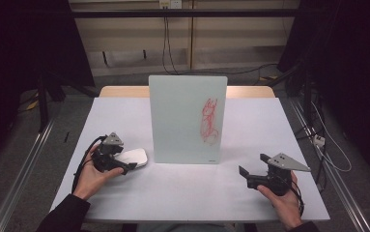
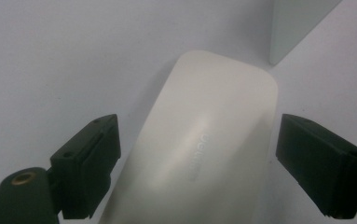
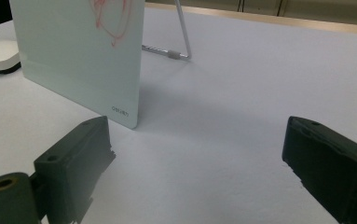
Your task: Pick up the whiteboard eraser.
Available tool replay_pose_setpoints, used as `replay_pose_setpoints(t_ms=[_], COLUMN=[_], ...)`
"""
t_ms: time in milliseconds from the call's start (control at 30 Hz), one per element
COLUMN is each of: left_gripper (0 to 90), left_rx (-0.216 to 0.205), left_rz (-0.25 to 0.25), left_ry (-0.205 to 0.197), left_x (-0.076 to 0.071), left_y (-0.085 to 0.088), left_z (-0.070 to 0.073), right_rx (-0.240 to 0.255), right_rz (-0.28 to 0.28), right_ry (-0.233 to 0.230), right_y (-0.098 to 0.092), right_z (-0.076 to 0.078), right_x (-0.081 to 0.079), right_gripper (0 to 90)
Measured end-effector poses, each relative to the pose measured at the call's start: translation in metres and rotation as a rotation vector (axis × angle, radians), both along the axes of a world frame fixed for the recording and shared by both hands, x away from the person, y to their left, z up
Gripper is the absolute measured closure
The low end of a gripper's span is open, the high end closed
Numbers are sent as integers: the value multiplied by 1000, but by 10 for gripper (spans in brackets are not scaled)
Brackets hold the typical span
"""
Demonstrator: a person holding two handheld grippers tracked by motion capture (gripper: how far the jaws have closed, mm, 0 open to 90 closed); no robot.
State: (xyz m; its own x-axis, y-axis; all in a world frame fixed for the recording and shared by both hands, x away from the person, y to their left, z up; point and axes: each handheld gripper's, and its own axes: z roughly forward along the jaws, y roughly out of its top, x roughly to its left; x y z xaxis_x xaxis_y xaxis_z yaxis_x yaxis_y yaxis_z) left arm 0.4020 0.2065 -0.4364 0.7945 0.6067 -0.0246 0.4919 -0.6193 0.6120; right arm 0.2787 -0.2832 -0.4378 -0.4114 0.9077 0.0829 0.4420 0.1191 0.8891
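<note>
On the white table point(image 1: 182, 188) a small whiteboard point(image 1: 187, 118) stands upright on a wire stand point(image 3: 178, 32), with a red scribble point(image 1: 209, 121) on its right half. Just left of the board's near left corner lies a white eraser point(image 1: 135, 157), flat on the table.

The left gripper point(image 1: 124, 166) is down over the eraser. In the left gripper view the eraser point(image 2: 204, 144) runs between the two black jaws, which stand a little off each side of it. The pads do not yet press on it, so the fingers are still released, with the eraser between them but not grasped.

The right gripper point(image 1: 250, 173) hovers at the near right of the table, apart from the board, with its jaws spread wide and nothing between them. In its own view the bare table shows between them, with the board's point(image 3: 80, 51) near corner beyond.

The work looks to be at its start. The eraser is reached and lined up but not gripped or lifted, and the scribble is untouched. What seems left is closing on the eraser, carrying it right to the board, and wiping the red marks away.
</note>
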Motion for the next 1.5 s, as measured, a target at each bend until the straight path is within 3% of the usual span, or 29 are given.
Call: replay_pose_setpoints(t_ms=[267, 333, 500, 700, 800, 1300, 1500], left_gripper=[184, 194, 211, 229, 290, 294, 304], left_rx=[27, 53, 58, 65, 54, 78, 64], left_rz=[-44, -55, -93, -104, -112, -122, -108], left_ry=[17, 12, 27, 22, 36, 52, 49], left_x=[4, 5, 8, 7, 6, 8, 5], left_y=[-1, -1, -3, -3, -2, -6, -7], left_z=[-5, -4, -7, -6, -4, -2, -3], right_rx=[0, 0, 0, 2, 2, -2, -4], right_rz=[3, 2, 2, 1, 1, 4, 4], right_ry=[0, -1, 0, 3, 4, 4, 3], right_y=[0, 1, 0, 1, 1, 2, 2], right_z=[0, 0, 0, 0, 0, 0, 0], right_x=[0, 0, 0, 0, 0, 1, 1], right_gripper=[76, 76, 76, 76, 76, 76, 76])
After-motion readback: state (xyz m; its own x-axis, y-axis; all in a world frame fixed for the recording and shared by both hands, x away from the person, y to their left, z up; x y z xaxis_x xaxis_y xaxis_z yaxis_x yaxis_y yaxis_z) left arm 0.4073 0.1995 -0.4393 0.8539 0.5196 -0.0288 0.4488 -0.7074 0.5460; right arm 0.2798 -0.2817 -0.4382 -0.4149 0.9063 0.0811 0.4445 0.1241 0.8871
